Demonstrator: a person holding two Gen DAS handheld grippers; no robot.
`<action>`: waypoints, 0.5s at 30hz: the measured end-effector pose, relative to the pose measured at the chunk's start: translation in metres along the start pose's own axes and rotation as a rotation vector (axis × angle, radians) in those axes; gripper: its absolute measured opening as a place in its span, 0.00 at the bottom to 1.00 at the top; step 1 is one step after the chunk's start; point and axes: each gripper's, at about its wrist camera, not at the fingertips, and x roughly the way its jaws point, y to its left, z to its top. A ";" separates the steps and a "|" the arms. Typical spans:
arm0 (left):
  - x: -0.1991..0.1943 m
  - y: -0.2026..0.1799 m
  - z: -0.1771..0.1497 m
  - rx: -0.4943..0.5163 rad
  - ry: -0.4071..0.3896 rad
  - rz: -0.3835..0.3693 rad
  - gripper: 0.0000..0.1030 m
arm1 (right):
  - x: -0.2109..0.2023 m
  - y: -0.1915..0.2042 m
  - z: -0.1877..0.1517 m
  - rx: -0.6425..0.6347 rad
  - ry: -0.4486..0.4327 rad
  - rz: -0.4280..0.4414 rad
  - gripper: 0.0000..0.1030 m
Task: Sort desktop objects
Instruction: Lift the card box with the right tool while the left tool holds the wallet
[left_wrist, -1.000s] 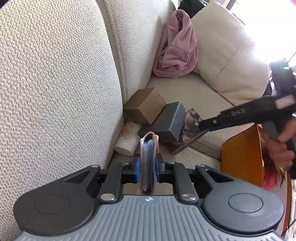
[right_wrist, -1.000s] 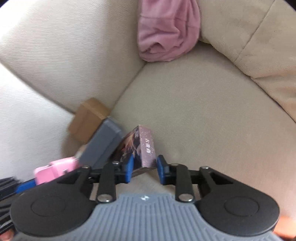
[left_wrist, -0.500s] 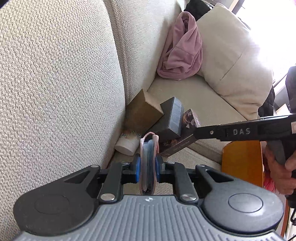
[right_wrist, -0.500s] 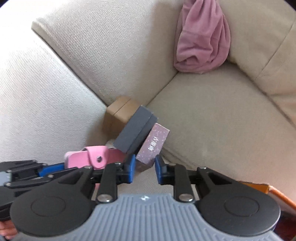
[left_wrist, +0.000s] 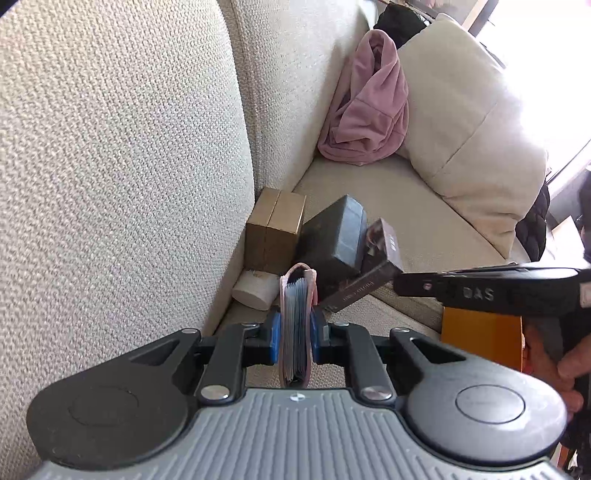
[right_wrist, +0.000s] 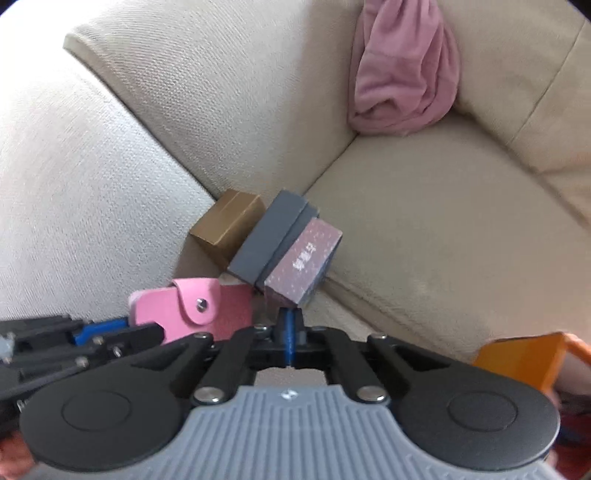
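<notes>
Your left gripper (left_wrist: 294, 334) has its blue pads clamped on a pink leather card wallet (left_wrist: 297, 325), snap flap outward, its grey card sleeves fanned upright between the fingers. Your right gripper (right_wrist: 290, 334) has its jaws pressed together with nothing in them, just below the purple patterned box (right_wrist: 303, 263). That glossy box leans on a matte dark grey box (right_wrist: 271, 238), which leans on a gold cardboard box (right_wrist: 225, 225), all wedged against the coarse woven beige sofa (left_wrist: 122, 155). A white cylinder (left_wrist: 255, 291) lies beneath; a crumpled pink garment (left_wrist: 369, 110) sits in the corner
</notes>
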 end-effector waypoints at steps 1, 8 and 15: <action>0.001 -0.001 0.006 0.007 -0.003 -0.001 0.17 | -0.005 0.000 -0.003 -0.003 -0.011 -0.006 0.00; -0.020 -0.001 -0.013 0.042 -0.017 -0.009 0.17 | -0.030 -0.006 -0.026 0.021 -0.069 -0.015 0.00; -0.026 -0.008 -0.021 0.019 -0.022 0.000 0.17 | -0.041 -0.016 -0.041 0.052 -0.047 -0.020 0.00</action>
